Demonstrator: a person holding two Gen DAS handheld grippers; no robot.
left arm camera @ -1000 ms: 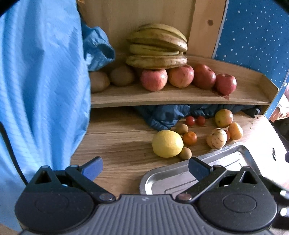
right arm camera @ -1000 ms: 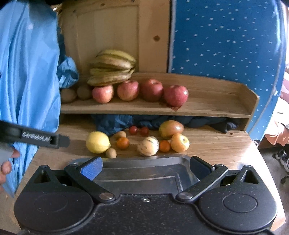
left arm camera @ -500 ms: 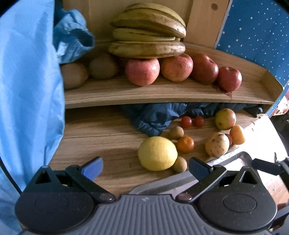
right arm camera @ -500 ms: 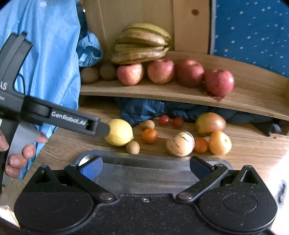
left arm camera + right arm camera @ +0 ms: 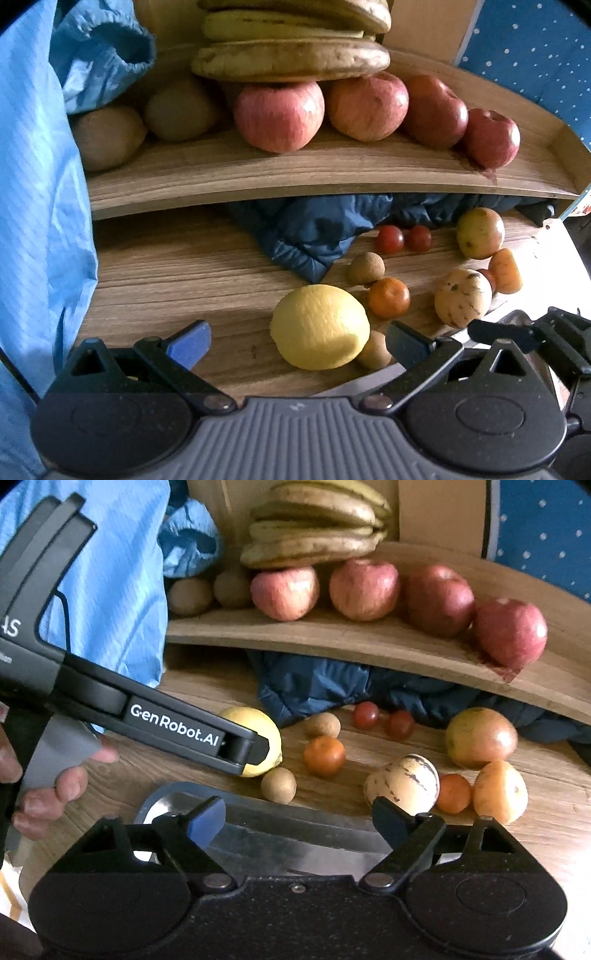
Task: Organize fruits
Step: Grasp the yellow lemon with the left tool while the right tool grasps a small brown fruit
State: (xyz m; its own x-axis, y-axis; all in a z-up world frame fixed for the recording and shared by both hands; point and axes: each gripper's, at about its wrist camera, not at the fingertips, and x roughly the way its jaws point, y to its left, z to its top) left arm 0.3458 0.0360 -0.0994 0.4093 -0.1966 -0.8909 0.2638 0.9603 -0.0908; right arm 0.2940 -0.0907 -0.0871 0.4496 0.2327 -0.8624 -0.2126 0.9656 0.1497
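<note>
1. Both tongs have come lower and closer to the fruit than a second ago; the lemon point(image 5: 319, 326) now sits large between the left tongs' point(image 5: 295, 341) tips.
2. Left tongs stand wide apart, empty, with the lemon in the gap between them, untouched as far as can be seen.
3. Right tongs point(image 5: 295, 818) have just been closing a little; they are still apart with nothing between them, poised over the metal tray point(image 5: 258, 834).
4. Just beyond the right tongs on the tabletop point(image 5: 388, 753) lie a striped pale melon point(image 5: 402, 782), small oranges and cherry tomatoes.
5. Farther ahead of both tongs, a wooden shelf point(image 5: 295, 173) carries four red apples point(image 5: 279, 114), with bananas point(image 5: 291, 61) stacked above.
6. A person's hand point(image 5: 55, 782) grips the left tongs' handle.
</note>
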